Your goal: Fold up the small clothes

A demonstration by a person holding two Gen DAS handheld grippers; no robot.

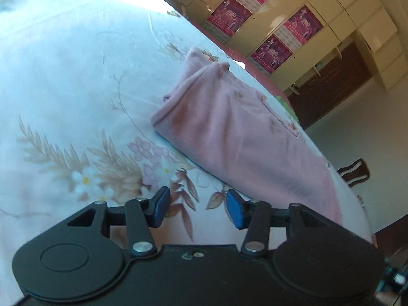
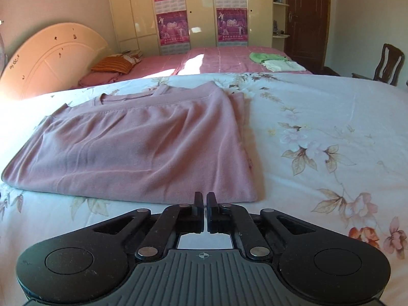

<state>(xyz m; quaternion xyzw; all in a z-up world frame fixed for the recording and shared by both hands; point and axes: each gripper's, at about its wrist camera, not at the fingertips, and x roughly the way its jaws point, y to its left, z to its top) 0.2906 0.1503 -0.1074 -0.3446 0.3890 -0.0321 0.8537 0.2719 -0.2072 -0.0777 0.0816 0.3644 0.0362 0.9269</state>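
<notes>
A dusty-pink shirt (image 2: 137,142) lies folded over on itself on the floral bedspread (image 2: 318,117), its collar at the far side. In the right wrist view my right gripper (image 2: 205,199) is shut with nothing between its fingers, just short of the shirt's near hem. The left wrist view is rolled over to one side. There the pink shirt (image 1: 242,132) lies ahead and to the right. My left gripper (image 1: 197,204) stands open over the bedspread (image 1: 76,89), a gap between its blue pads (image 1: 236,210), nothing held.
Behind the floral bed stands a second bed with a pink cover (image 2: 216,58), bearing a green cloth (image 2: 265,56), a white folded cloth (image 2: 283,65) and an orange striped cushion (image 2: 114,65). A wardrobe with posters (image 2: 173,12), a brown door (image 2: 306,15) and a wooden chair (image 2: 387,63) are beyond.
</notes>
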